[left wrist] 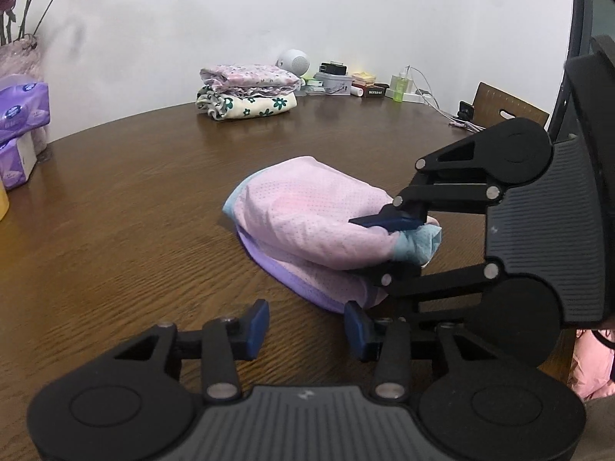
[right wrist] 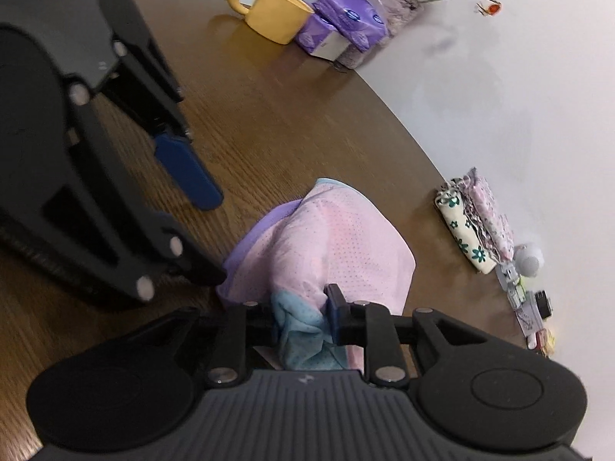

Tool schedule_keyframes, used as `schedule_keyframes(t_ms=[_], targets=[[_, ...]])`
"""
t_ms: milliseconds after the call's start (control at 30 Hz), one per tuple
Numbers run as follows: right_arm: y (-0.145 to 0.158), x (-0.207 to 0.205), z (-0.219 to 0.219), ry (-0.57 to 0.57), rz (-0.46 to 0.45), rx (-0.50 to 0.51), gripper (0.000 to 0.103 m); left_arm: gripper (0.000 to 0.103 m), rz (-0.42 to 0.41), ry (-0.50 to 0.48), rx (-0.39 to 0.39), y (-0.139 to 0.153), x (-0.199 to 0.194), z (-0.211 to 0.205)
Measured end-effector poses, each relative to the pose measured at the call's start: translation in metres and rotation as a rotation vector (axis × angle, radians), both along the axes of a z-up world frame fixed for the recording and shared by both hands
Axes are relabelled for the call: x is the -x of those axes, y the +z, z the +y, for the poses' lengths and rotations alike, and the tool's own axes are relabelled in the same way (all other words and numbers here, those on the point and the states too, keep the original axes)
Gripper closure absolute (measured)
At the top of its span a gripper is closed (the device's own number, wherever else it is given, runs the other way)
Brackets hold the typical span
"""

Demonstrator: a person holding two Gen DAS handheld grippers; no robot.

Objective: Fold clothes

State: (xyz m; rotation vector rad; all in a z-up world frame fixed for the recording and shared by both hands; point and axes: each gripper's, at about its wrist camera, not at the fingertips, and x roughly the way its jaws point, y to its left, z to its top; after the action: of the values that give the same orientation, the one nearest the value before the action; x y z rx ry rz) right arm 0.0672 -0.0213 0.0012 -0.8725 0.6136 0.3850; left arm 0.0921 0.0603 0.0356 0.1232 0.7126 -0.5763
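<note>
Garment (left wrist: 315, 226), pink mesh with blue and purple trim, lies doubled over mid-frame on the tabletop (left wrist: 134, 211), long axis running toward lower right. Its blue end is pinched by the right hand-held gripper (right wrist: 303, 320). Just lower left of it, the left hand-held gripper (left wrist: 306, 324) is spread and holds nothing. Two folded floral garments (left wrist: 248, 90) are stacked upper centre; one mesh garment, two grippers.

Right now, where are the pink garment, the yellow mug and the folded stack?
pink garment (left wrist: 307, 207), left wrist view, top fold.
yellow mug (right wrist: 278, 13), right wrist view, side wall.
folded stack (left wrist: 250, 88), left wrist view, front edge.
</note>
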Motion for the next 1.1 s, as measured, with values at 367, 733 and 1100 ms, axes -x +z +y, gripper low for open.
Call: schedule_keyframes(t_ms=[367,733,1100], targets=[[0.006,-0.003,-0.01,-0.019,0.006,-0.073,0.057,0.05,0.017,0.049,0.037,0.001,0.002,0.012],[0.049,0.018,-0.086,-0.063,0.152,-0.538,0.027,0.045,0.003,0.102,0.119,0.019,0.011,0.025],[0.026,0.012,-0.15,-0.242,0.15,-0.634,0.041,0.049,-0.103,0.036,-0.036,0.018,0.025,-0.042]])
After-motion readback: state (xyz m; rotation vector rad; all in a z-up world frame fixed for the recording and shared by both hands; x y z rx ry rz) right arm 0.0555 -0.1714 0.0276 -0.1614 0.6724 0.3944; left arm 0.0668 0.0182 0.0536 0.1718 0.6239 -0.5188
